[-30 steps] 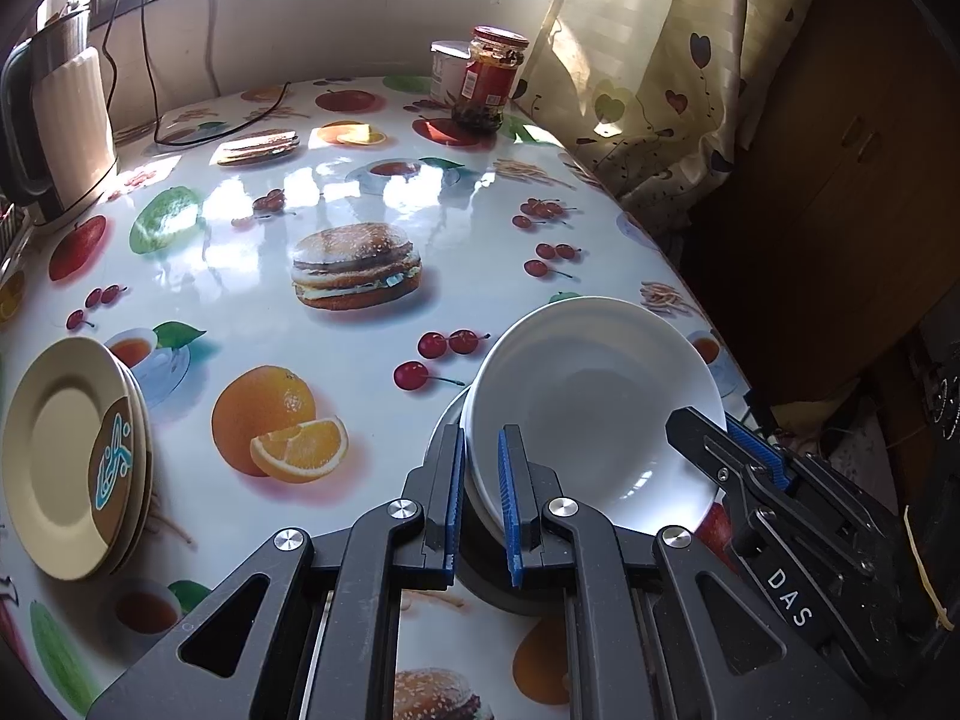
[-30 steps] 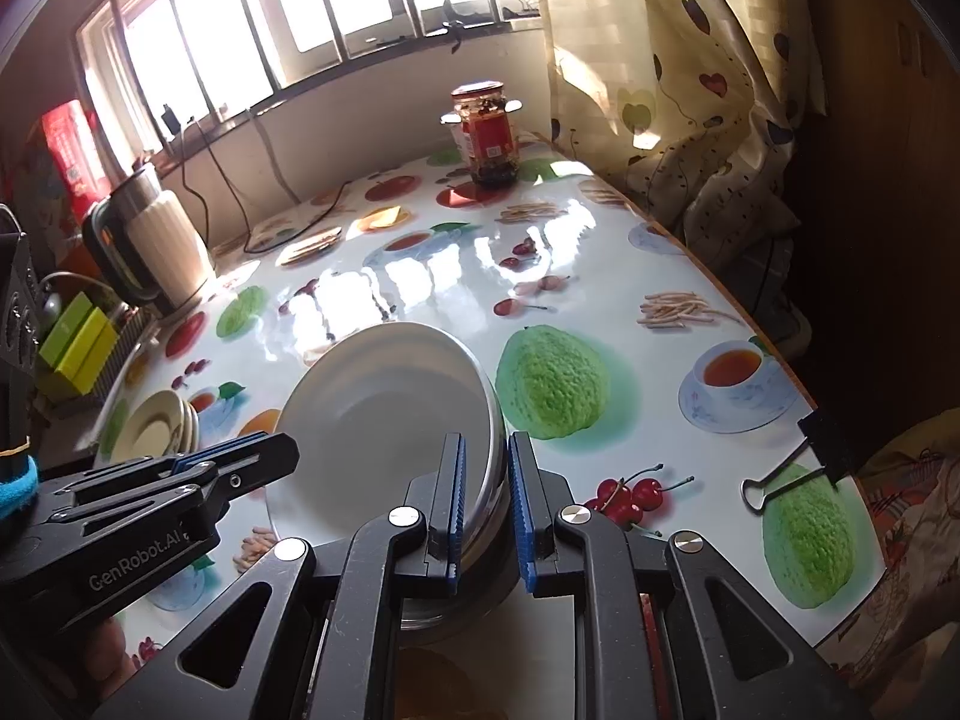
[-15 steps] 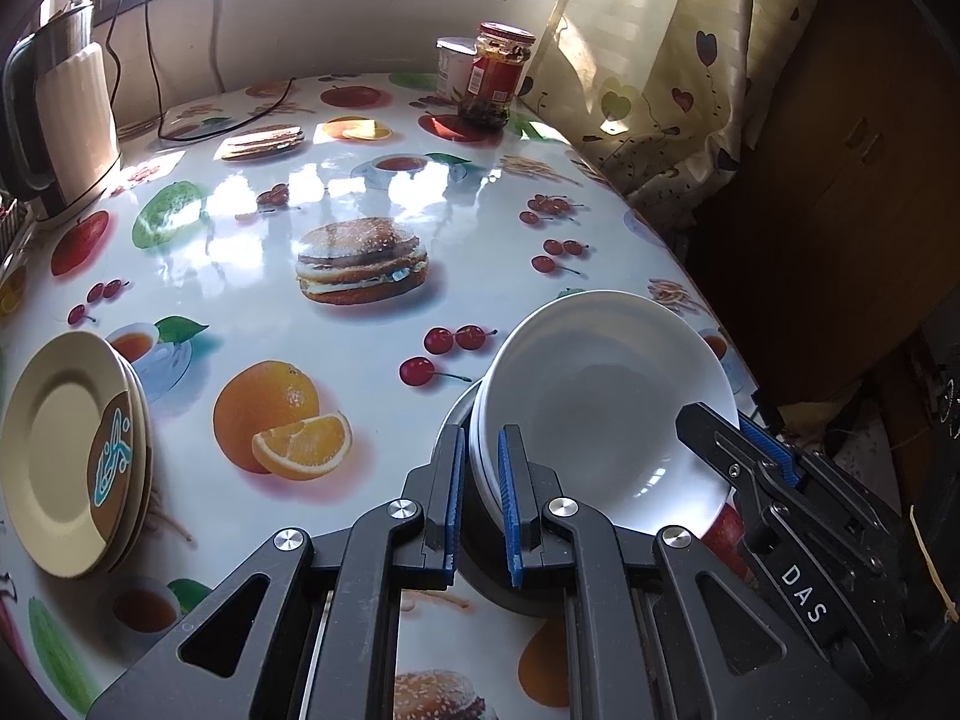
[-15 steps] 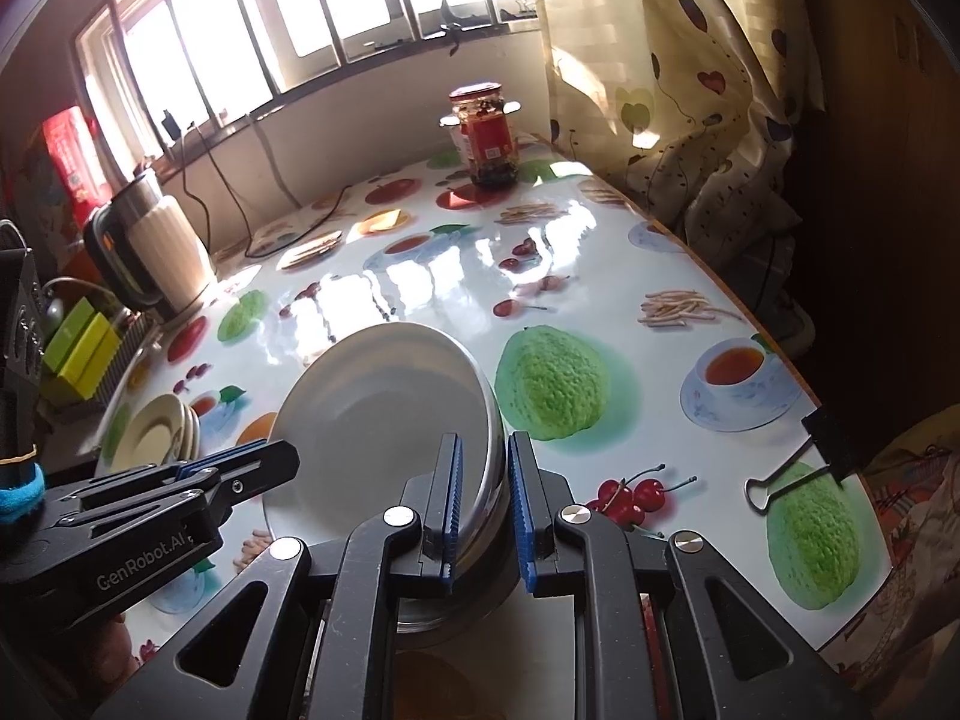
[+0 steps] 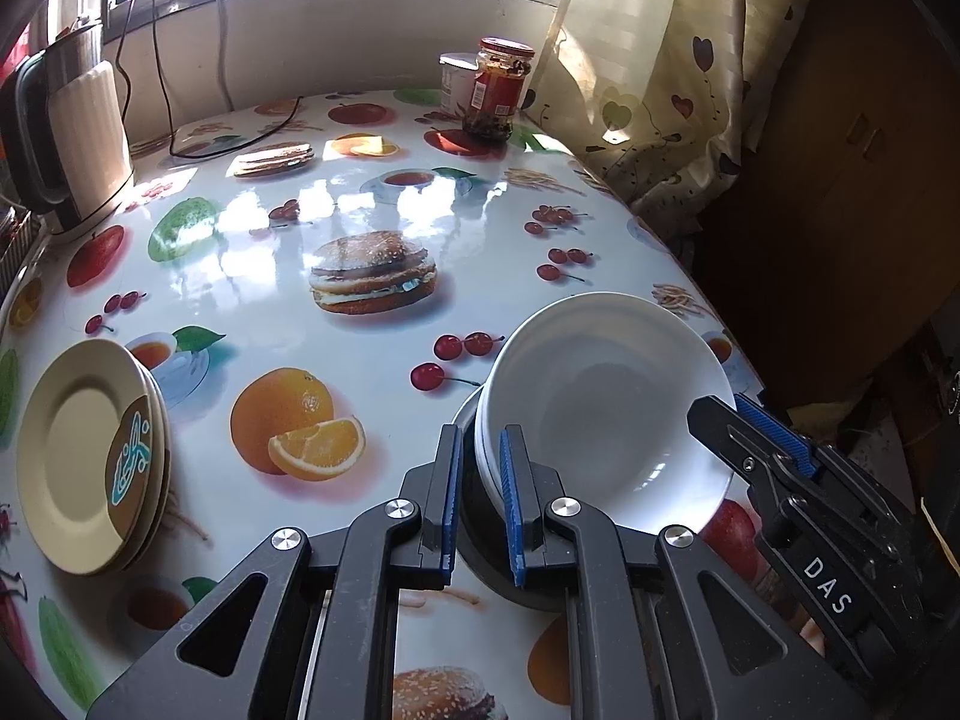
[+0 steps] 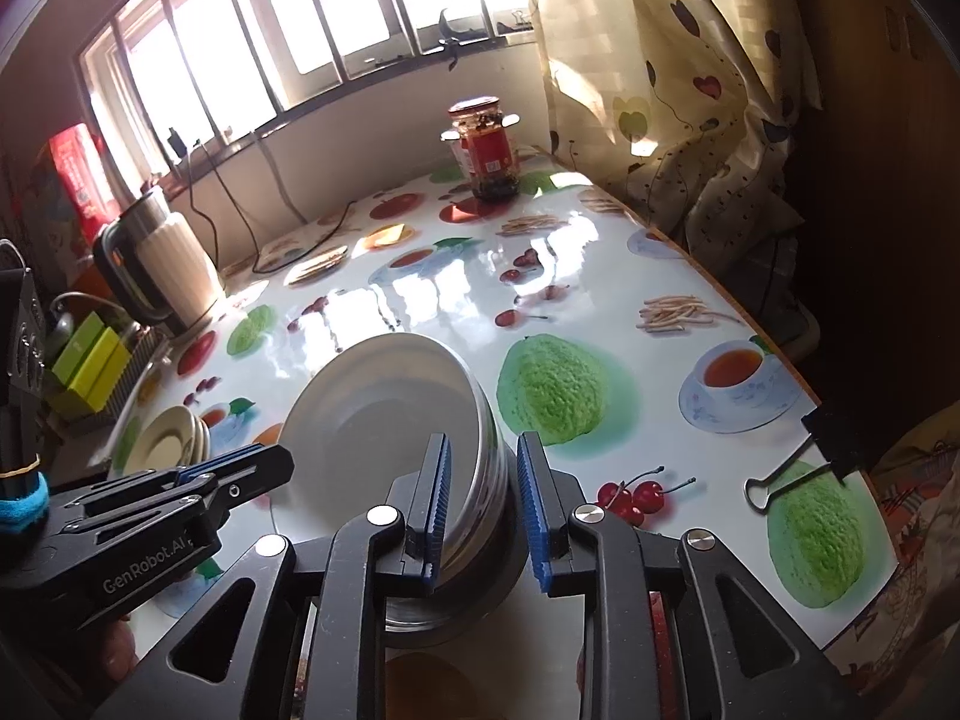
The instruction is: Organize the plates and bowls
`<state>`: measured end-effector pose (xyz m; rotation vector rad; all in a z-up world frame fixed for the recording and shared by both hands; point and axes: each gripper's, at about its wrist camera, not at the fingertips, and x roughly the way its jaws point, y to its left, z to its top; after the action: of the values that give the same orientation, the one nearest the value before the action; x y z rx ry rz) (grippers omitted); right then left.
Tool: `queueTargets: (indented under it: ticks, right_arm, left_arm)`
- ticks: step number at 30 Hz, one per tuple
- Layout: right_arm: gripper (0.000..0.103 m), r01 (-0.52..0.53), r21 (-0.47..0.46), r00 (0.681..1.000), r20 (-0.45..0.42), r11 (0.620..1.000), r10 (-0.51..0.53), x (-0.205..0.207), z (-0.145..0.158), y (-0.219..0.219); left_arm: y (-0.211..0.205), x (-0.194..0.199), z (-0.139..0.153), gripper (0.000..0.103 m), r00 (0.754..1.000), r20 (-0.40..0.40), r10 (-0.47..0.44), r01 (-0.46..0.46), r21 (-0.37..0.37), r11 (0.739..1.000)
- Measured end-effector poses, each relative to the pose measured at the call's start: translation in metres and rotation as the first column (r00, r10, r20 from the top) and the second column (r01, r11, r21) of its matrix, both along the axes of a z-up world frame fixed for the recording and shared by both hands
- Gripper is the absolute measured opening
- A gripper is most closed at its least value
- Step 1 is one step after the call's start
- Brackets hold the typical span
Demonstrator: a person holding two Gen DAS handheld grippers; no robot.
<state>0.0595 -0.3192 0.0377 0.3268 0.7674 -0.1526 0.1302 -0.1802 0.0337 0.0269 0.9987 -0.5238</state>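
the step in hand looks like the release of a stack of white bowls [image 5: 606, 396] just set down near the right edge of the table [image 5: 372, 210], close to its near right corner. the stack seems to hold about 3 bowls, the top 1 tilted a little on those under it, and its dark foot sits on the tablecloth.

the left gripper [image 5: 480, 498] straddles the left rim of the stack and its jaws are opening; the pads look barely clear of the rim, so i read it as letting go, not gripping. the right gripper [image 6: 483, 510] straddles the right rim and its jaws are opening too: the outer pad stands plainly off the bowls' wall, the inner 1 is close to the inside of the rim.

compared with a second ago, both pairs of jaws were pinched tight on the rims; now the gaps have widened, more so on the right. the stack has hardly shifted.

next, both grippers should open enough to clear the rims, then draw back without nudging the tilted top bowl. after that the plates [image 5: 90, 456], a pile of cream ones at the left edge of the table, are probably the next concern.
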Motion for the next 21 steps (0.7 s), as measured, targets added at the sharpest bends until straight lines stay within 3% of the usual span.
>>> queueTargets:
  ticks: [7, 17, 21]
  right_arm:
    - [0.037, 0.011, 0.005, 1.0, 0.028, 1.0, -0.011, -0.008, 0.003, -0.001]
    - [0.039, 0.016, 0.01, 0.998, 0.056, 1.0, -0.016, -0.023, 0.005, -0.001]
    - [0.042, 0.022, 0.009, 0.997, 0.07, 1.0, -0.022, -0.029, 0.006, -0.001]
  left_arm:
    - [0.005, -0.011, 0.003, 0.02, 0.999, 0.047, 0.01, -0.01, 0.008, 1.0]
    - [0.014, -0.021, 0.009, 0.022, 0.995, 0.096, 0.028, -0.03, 0.016, 0.999]
    - [0.02, -0.025, 0.008, 0.03, 0.993, 0.105, 0.046, -0.047, 0.009, 0.999]
